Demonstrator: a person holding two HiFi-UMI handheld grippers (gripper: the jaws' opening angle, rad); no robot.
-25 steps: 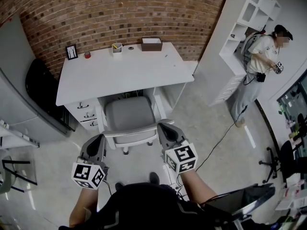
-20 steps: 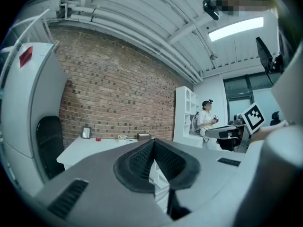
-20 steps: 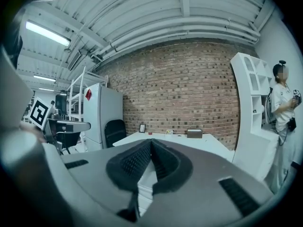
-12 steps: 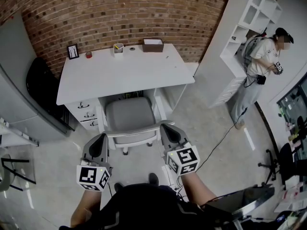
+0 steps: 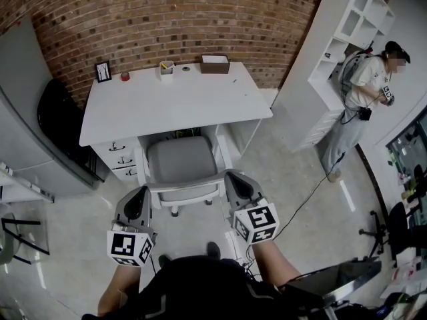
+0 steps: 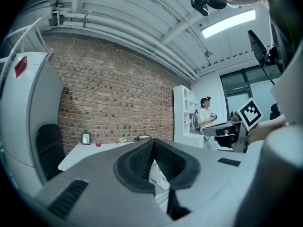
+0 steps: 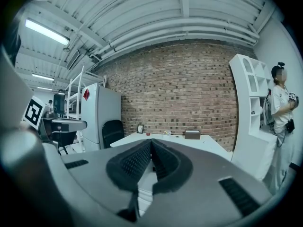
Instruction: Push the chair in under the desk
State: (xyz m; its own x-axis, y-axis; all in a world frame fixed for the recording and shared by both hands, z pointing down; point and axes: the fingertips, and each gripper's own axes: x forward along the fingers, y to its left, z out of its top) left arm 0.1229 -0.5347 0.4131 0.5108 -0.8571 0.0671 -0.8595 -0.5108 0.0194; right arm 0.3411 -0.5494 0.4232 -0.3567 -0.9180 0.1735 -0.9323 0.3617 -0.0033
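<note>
Probably light rolling desk chair [image 5: 180, 160], push stiff backrest [image 5: 184, 185] toward 12 o'clock; left claw [image 5: 139, 195] and right claw [image 5: 235, 179] pressed together, empty.

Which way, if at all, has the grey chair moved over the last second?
No, it has not: the grey chair sits the same against the desk drawers.

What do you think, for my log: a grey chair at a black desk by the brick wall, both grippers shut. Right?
No: the head view shows a white desk, not black. The grey chair sits at it by the brick wall, left gripper and right gripper shut.
</note>
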